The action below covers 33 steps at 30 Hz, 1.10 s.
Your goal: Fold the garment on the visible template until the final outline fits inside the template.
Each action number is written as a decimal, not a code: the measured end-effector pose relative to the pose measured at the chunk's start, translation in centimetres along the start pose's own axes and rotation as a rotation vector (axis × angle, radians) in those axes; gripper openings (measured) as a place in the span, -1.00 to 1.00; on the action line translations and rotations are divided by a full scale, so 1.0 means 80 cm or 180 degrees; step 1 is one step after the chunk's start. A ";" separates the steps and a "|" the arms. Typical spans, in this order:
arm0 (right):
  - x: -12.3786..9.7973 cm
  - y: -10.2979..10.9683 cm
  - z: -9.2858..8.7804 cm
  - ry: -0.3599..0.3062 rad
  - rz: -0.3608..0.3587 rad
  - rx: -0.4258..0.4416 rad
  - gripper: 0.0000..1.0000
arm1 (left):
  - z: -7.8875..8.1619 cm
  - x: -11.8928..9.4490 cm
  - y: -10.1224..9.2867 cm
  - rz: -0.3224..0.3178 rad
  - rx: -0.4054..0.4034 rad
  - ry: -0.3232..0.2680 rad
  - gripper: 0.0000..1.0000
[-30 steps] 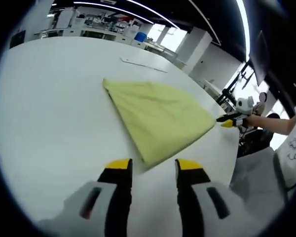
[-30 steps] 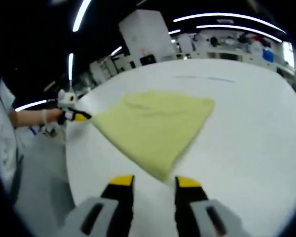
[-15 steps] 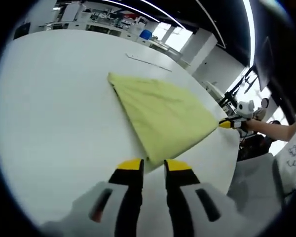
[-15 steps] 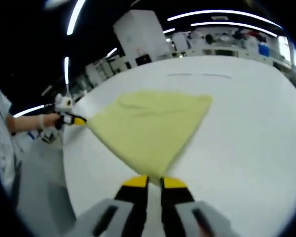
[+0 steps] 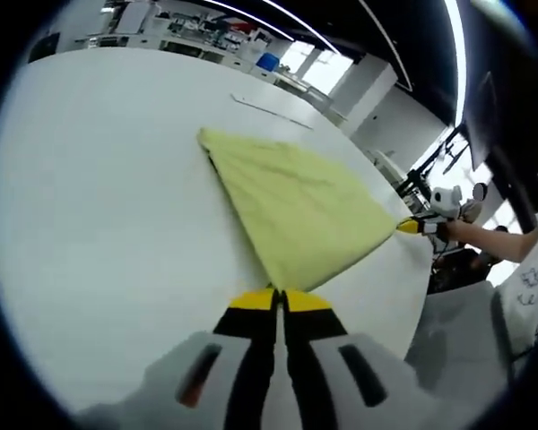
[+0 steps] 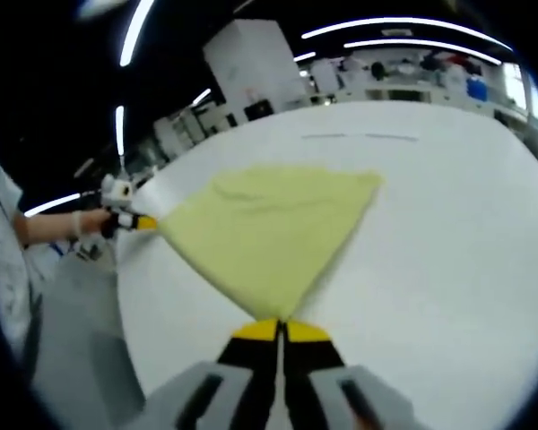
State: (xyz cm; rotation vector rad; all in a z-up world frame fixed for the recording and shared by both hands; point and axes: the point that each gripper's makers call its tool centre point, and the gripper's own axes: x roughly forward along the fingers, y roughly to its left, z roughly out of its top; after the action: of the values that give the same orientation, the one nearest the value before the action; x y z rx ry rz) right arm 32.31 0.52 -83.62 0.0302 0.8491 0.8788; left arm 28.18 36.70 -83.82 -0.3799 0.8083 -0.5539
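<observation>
You have both grippers — left [image 5: 279,300] and right [image 6: 281,330] — pinched closed on near corners of the yellow garment [image 5: 296,210] lying flat on the white table [image 5: 99,206] — lift unevenly and a corner may slip free.

You have a wide white table [image 5: 99,179] under you, its rounded edge falling off toward grey floor [image 6: 81,358]. Beyond its far side runs a row of cluttered benches [image 6: 403,76] — a blue container [image 5: 267,62] sits among them. A white pillar [image 6: 251,58] stands behind, and long ceiling light strips [image 6: 403,25] glow overhead.
</observation>
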 end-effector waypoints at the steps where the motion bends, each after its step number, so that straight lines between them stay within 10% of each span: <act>1: -0.001 0.001 -0.002 0.0009 0.0003 0.0019 -1.00 | -0.002 -0.001 -0.001 0.0001 -0.0005 0.0008 -1.00; 22: -0.016 0.031 -0.034 0.0049 0.0073 0.0043 -1.00 | -0.019 -0.008 -0.014 -0.0037 0.0181 0.0047 -0.98; 28: -0.025 0.042 -0.021 -0.0021 0.0059 0.0031 -1.00 | -0.011 -0.016 -0.013 0.0032 0.0372 -0.0051 -0.48; 33: -0.038 0.052 -0.001 -0.0218 0.0051 0.0079 -0.53 | 0.010 -0.025 -0.022 0.0019 0.0510 -0.0308 0.01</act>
State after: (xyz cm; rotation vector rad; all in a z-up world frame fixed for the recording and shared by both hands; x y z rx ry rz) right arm 28.46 1.15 -80.31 0.0884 0.7966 0.8774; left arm 27.11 36.62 -81.22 -0.2549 0.6669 -0.5860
